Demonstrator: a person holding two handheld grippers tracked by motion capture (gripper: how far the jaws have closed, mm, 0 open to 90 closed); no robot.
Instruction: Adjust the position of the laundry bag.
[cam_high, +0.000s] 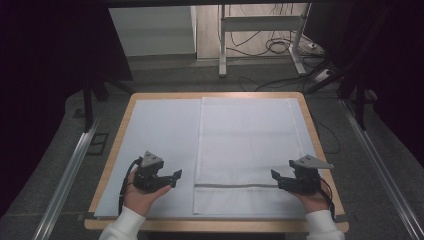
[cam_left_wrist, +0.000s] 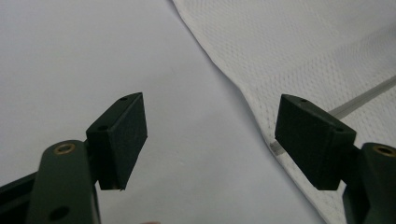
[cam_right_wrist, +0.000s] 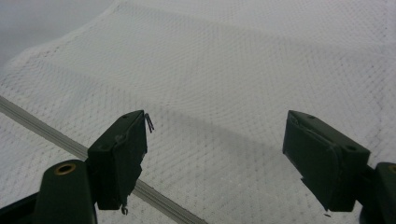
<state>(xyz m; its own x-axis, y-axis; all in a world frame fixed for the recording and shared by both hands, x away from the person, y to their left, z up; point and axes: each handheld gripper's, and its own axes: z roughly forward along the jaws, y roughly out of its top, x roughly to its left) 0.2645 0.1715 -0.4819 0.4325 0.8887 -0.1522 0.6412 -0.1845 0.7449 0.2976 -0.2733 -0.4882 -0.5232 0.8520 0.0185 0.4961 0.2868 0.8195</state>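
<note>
Both hand-held grippers, left (cam_high: 175, 176) and right (cam_high: 274, 178), gape empty beside the mesh bag (cam_high: 245, 150). A shallow pinch could slip off the thin mesh or catch the sheet (cam_high: 160, 135) beneath.

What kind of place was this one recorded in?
Probably a lab or workshop set up for recording: a wooden table with a white mesh bag, loose cables on the floor, and dark curtains around.
</note>
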